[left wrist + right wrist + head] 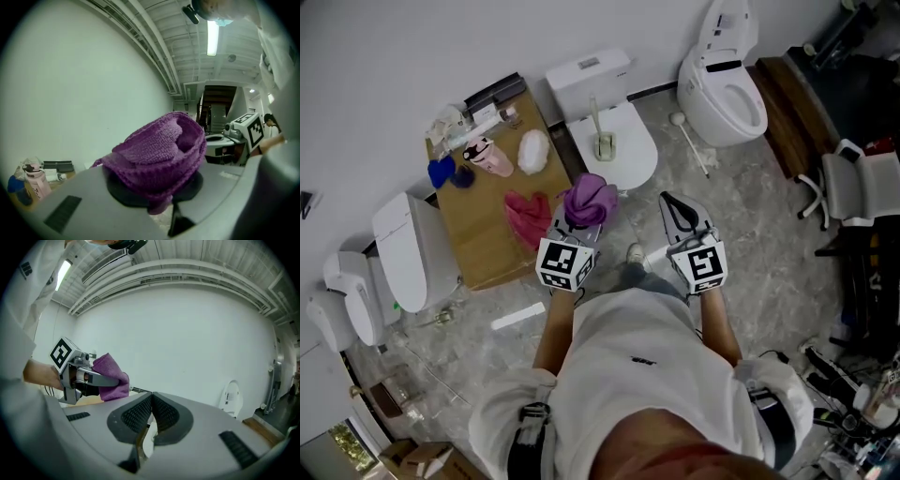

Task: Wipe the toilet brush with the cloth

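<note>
Test lab: several toilets (719, 101), office chair (853, 184)

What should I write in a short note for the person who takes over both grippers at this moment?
Left gripper: shut on the purple cloth, which is bunched over its jaws.
Right gripper: shut, empty.
Toilet brush: upright in its holder on the closed toilet lid ahead, apart from both grippers.
Done: the cloth is in hand.
Left: probably take the brush handle with the right gripper, then wipe the brush with the cloth.
</note>
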A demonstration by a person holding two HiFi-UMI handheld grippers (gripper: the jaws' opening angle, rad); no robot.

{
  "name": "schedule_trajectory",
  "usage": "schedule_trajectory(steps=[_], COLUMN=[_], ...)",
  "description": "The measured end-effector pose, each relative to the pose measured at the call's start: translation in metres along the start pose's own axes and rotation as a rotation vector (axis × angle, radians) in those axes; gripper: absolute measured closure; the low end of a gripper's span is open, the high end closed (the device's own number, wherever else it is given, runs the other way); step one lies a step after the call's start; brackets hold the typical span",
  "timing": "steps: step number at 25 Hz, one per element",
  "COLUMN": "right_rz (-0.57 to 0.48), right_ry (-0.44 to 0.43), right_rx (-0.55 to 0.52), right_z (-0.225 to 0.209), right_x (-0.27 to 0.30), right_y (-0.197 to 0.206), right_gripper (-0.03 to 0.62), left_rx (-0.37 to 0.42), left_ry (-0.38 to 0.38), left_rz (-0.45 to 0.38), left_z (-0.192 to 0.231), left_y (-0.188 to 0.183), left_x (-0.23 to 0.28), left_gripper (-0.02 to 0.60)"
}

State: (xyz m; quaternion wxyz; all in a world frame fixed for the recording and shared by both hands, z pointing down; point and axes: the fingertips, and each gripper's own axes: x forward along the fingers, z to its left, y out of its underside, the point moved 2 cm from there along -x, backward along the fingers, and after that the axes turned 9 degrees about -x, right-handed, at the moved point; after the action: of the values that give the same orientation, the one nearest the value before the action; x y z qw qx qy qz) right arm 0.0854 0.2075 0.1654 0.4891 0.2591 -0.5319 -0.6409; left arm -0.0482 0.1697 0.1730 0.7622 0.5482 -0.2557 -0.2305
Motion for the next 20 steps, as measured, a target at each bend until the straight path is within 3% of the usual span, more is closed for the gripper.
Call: schedule_trajectory(steps=[11, 20], right_rz=[0.019, -0.008], right_ry=[-0.119, -0.197], right_rx=[0.016, 0.041], right_z=[-0.087, -0.101], right_x=[0.051, 0.109], right_y=[0.035, 0.063], right_gripper=[0.597, 0.597], left_rx=[-0.041, -0.054], left_ry=[-0.093, -0.143], left_rz=[0.012, 0.024], left_z=[0.013, 0.047], left_y=[0.001, 0.021], left_x=[0.095, 0.135], left_gripper=[0.499, 0.499])
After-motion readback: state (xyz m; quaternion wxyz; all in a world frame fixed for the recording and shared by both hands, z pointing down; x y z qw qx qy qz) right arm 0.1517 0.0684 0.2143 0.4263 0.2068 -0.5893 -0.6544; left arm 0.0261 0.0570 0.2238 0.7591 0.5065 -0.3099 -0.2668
